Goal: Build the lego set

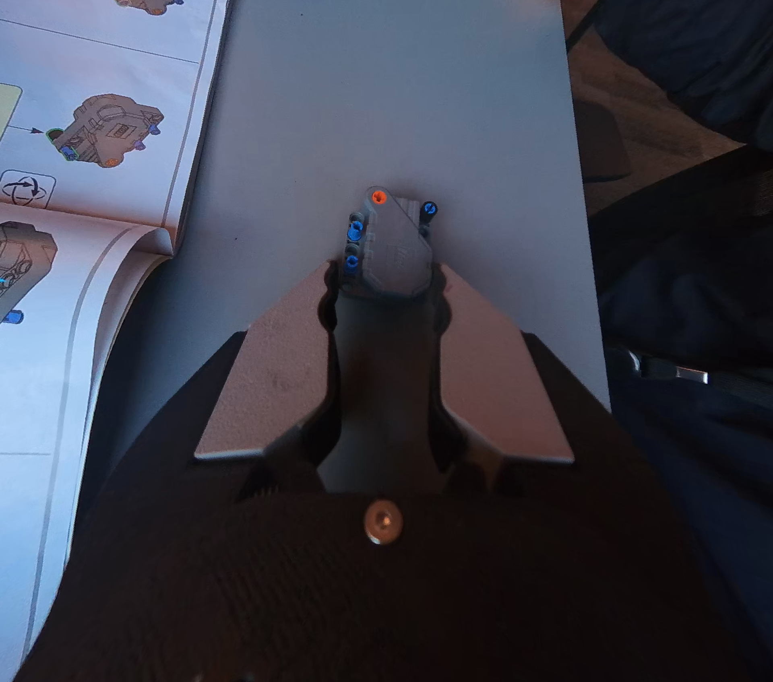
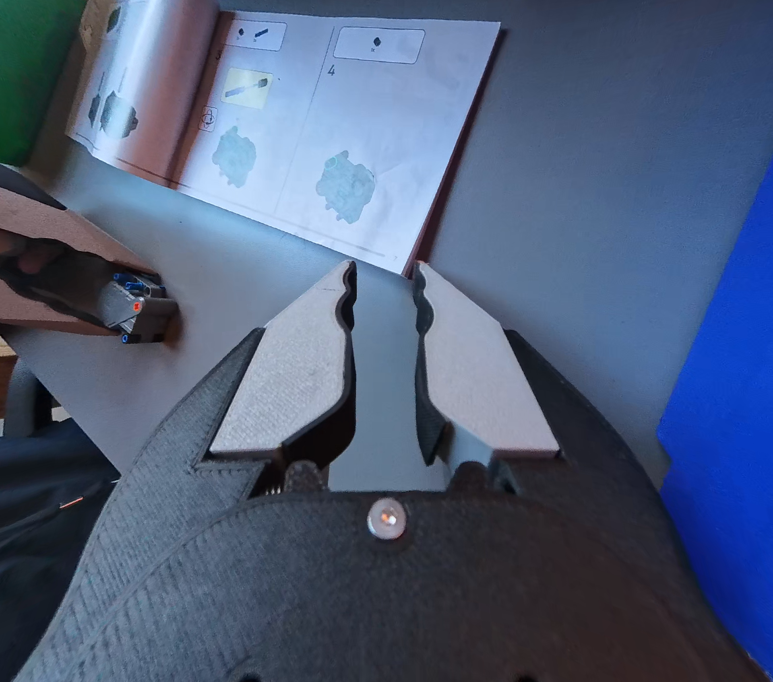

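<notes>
Grey lego block (image 1: 393, 248), small, rigid, probably light, smooth-sided, blue pegs (image 1: 354, 233) protruding: held on the table (image 1: 418, 76) at its flat flanks by the left gripper (image 1: 382, 277); right gripper (image 2: 385, 277) part-open, empty; avoid gripping the pegs.

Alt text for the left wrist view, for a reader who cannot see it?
The left gripper is shut on a grey lego motor block with blue pins and an orange hub, over a grey table. An open instruction booklet lies to the left.
</notes>
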A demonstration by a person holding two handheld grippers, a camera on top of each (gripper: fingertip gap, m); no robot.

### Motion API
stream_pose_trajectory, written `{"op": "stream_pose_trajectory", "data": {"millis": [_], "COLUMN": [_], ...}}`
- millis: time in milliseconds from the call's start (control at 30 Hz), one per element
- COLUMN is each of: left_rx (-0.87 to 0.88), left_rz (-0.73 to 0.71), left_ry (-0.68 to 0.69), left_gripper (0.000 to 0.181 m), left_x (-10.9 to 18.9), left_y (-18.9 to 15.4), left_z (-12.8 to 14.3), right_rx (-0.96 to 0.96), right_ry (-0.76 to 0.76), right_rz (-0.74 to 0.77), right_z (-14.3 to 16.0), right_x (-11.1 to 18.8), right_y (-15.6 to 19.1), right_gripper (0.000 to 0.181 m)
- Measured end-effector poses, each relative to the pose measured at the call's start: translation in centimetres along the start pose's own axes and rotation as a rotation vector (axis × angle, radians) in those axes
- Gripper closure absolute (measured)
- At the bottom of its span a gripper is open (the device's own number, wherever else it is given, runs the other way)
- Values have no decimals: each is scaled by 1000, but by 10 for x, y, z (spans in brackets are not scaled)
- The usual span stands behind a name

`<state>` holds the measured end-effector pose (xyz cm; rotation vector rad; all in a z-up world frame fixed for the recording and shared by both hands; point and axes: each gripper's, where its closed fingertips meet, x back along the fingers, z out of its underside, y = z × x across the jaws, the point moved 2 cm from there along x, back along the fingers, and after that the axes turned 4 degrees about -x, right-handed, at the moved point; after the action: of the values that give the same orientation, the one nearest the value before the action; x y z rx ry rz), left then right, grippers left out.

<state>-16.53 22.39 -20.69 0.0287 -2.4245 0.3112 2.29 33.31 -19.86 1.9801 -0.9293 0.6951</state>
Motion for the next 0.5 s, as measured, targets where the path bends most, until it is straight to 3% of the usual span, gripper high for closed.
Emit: {"op": "stream_pose_trajectory", "data": {"millis": [500], "left_rx": [-1], "left_rz": [-1], "left_ry": [0], "left_gripper": [139], "left_x": [0], "left_y": [0], "left_z": [0], "right_rx": [0], "right_ry": [11], "right_rz": [-19], "right_z": [2], "right_x": [-3], "right_y": [3], "right_gripper": [156]}}
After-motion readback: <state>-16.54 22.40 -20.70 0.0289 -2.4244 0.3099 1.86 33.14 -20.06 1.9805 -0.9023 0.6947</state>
